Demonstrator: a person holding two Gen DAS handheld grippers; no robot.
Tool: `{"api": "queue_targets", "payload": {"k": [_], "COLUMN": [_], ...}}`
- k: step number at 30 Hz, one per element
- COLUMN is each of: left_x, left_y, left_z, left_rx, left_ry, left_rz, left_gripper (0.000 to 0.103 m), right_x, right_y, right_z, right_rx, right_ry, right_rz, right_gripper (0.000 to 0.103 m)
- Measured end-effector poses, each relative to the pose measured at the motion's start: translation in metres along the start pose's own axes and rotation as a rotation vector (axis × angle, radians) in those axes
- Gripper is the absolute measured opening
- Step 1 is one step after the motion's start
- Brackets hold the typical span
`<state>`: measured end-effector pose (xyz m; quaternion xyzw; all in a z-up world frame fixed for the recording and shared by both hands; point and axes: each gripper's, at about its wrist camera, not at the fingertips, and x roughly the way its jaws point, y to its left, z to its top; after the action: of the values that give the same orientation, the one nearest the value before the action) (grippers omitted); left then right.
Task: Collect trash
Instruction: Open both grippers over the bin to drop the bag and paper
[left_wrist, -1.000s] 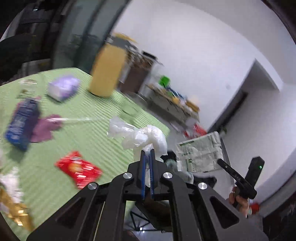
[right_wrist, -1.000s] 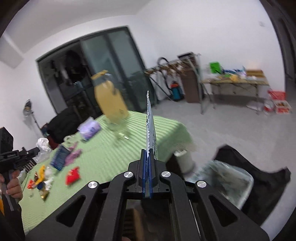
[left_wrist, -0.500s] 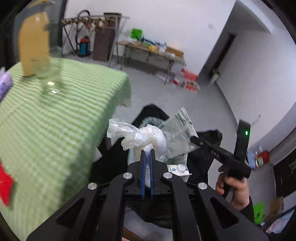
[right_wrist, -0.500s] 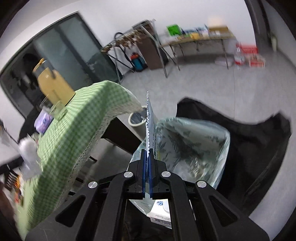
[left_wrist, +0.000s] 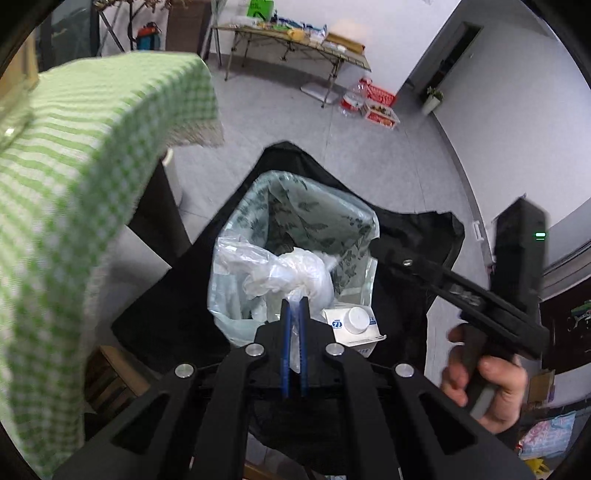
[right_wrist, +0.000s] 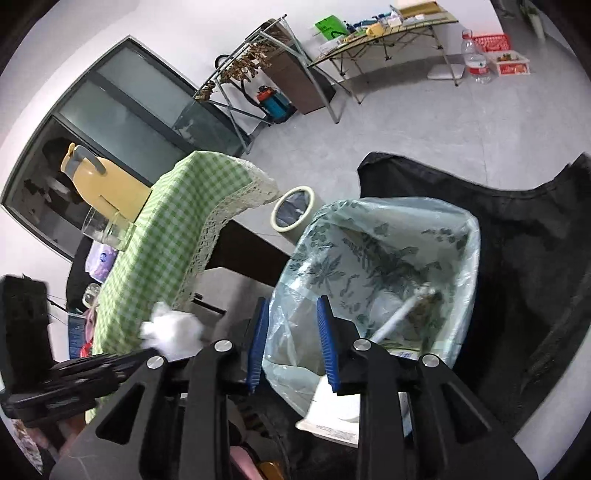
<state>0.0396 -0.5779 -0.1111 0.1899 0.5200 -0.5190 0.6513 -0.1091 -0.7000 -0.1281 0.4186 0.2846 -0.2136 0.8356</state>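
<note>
Crumpled clear plastic wrap (left_wrist: 286, 273) is pinched in the left hand-held gripper (left_wrist: 294, 304), jaws shut on it, above the bag-lined bin (left_wrist: 332, 218); half a second ago it hung nearer the green-checked surface (left_wrist: 74, 147), now at 9 o'clock. The wrap hides much of the bin's inside; a carton (left_wrist: 354, 326) shows at 3 o'clock of it. The right hand-held gripper (right_wrist: 291, 314) has just been opening, jaws parted and empty; the flat wrapper it held is gone. A person's hand (left_wrist: 487, 387) grips its handle.

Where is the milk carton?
In the left wrist view, the milk carton lies inside the leaf-patterned trash bag, just right of the left gripper.
</note>
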Motion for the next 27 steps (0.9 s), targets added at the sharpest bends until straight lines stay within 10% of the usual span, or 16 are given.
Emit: {"api": "queue_targets", "payload": {"k": [7,10,27], "left_x": [0.064,0.080,0.036], "left_y": [-0.008,0.000,0.002], "left_z": [0.007,0.015,0.016], "left_rx": [-0.012,-0.056,-0.035], "left_ry": [0.117,0.121,0.009], "left_rz": [0.009,0.055,0.119], "left_gripper": [0.003,0.062,0.068], "right_x": [-0.008,-0.008,-0.009], "right_y": [-0.002,-0.003,0.003], "right_z": [-0.001,-0.005,-0.008], "right_rx": [-0.015,-0.015,-0.134], "right_ry": [-0.011,-0.004,-0.021], "right_rz": [-0.043,-0.054,-0.363], "right_gripper": [0.028,0.035,0.077]}}
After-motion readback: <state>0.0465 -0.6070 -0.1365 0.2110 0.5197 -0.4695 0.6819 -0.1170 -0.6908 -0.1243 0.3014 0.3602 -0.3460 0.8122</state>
